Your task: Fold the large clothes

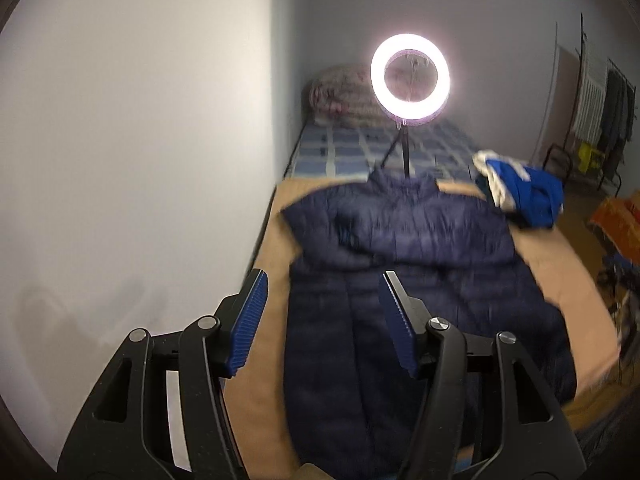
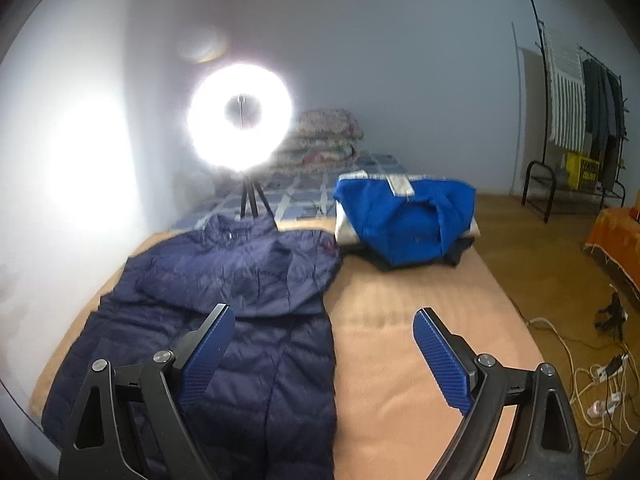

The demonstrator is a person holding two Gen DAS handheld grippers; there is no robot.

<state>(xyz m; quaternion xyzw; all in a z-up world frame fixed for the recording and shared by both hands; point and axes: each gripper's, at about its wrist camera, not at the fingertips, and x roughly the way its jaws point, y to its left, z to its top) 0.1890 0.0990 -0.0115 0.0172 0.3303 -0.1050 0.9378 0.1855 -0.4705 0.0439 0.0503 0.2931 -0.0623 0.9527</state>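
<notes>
Jacket lies flat, both claws free

Jacket (image 2: 224, 320) first: you have the dark blue puffy one spread out on the tan blanket (image 2: 400, 340), collar at twelve o'clock near the ring light (image 2: 240, 118). It lies flat like that so you can fold it neatly. One sleeve looks laid across the chest, so a first fold seems done.

Your left claw (image 1: 322, 316) hangs above the jacket's lower half. Its blue pads are spread apart and nothing is between them. That picture is blurry, so small wrinkles are hard to tell.

Your right claw (image 2: 324, 354) is spread wide too, and it pinches nothing. Its left pad (image 2: 206, 356) is over the jacket's edge and the other is over bare blanket.

At one o'clock from the jacket sits a bright blue pile (image 2: 404, 220) of clothes, set aside from your folding spot. Both claws are free, so you can likely reach for the bottom edge next and bring it up toward the collar.
</notes>
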